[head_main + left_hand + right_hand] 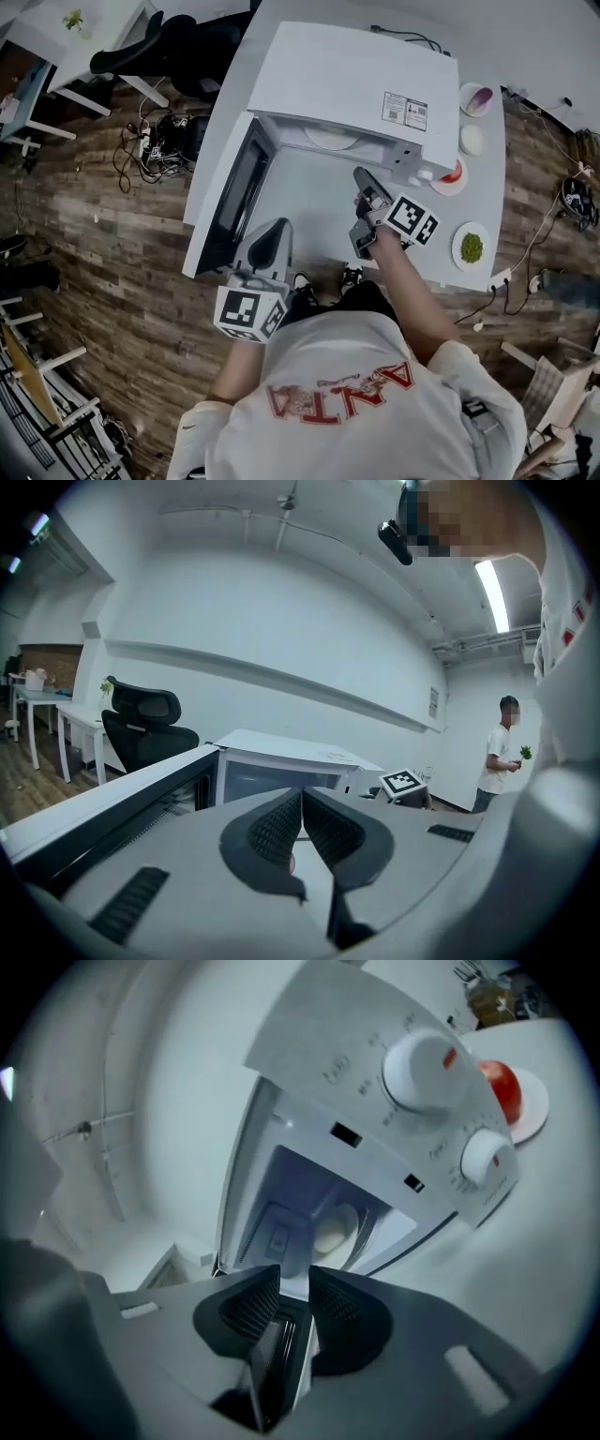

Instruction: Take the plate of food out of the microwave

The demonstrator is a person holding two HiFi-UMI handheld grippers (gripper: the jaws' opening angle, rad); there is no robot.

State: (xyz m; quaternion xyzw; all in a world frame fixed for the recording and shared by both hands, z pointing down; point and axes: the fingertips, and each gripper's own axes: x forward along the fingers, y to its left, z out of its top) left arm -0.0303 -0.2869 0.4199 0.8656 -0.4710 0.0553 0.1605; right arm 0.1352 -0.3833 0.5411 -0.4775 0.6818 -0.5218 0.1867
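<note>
The white microwave (352, 80) stands on the white table with its door (234, 197) swung open to the left. Inside the cavity lies a white plate with pale food (333, 1232), its rim also showing in the head view (330, 139). My right gripper (361, 178) is rolled on its side just in front of the cavity and points at it. Its jaws (294, 1283) stand open with a narrow gap and nothing between them. My left gripper (272, 234) hovers beside the open door, nearer the table's front. Its jaws (302, 803) are shut and empty.
Right of the microwave the table holds small plates: a tomato (452, 176), green food (471, 247), a pale item (472, 141) and a purple one (477, 99). A black chair (141, 724) stands behind. A person (502, 752) stands far right. Cables lie on the wooden floor (150, 141).
</note>
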